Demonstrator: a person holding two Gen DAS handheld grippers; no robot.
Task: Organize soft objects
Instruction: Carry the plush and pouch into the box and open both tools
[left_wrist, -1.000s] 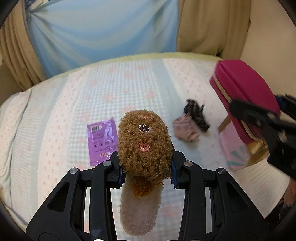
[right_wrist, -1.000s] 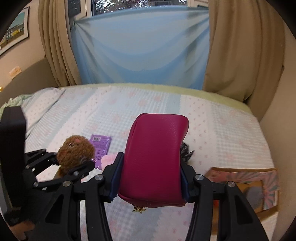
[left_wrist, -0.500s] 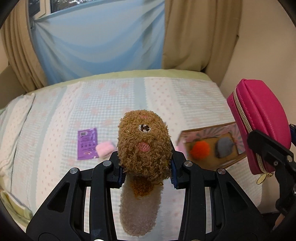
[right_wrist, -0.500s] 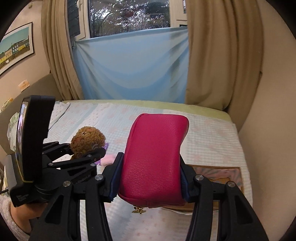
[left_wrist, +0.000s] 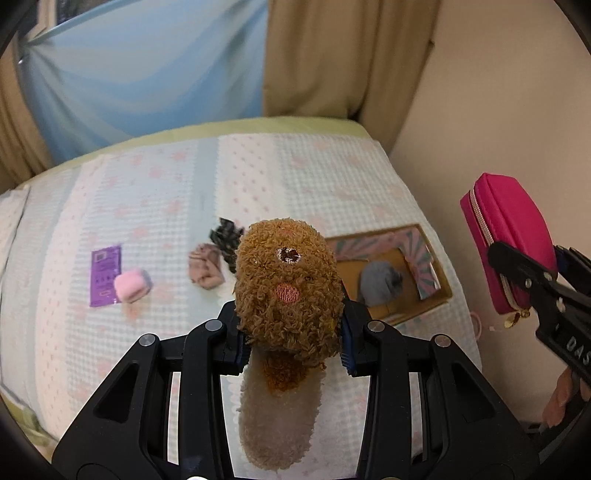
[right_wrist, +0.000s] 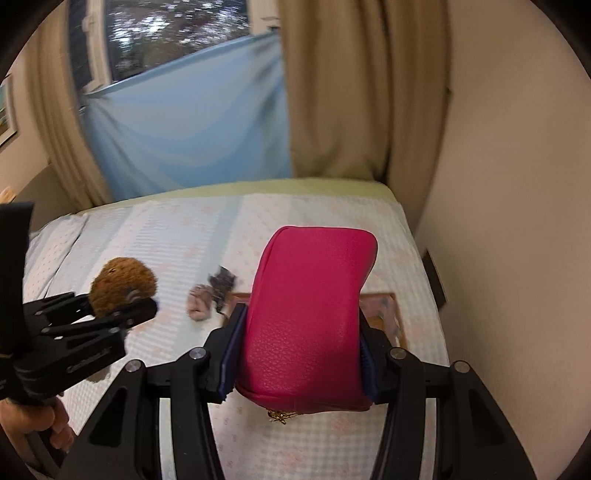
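Left gripper (left_wrist: 291, 341), lower centre of the left view, is clamped on a curly brown plush toy with cream body (left_wrist: 286, 291), held clear above the checked bedspread (left_wrist: 258, 177), probably for carrying to the shallow cardboard tray (left_wrist: 430, 295) at right. Right view: right gripper (right_wrist: 297, 363), lower centre, pinches an upright magenta pebbled-leather zip pouch (right_wrist: 310, 314) by its sides.

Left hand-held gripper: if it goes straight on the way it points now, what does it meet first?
Probably the bedspread near the dark cloth, since the left hand-held gripper, shut on the plush toy, points there; depth is unclear.
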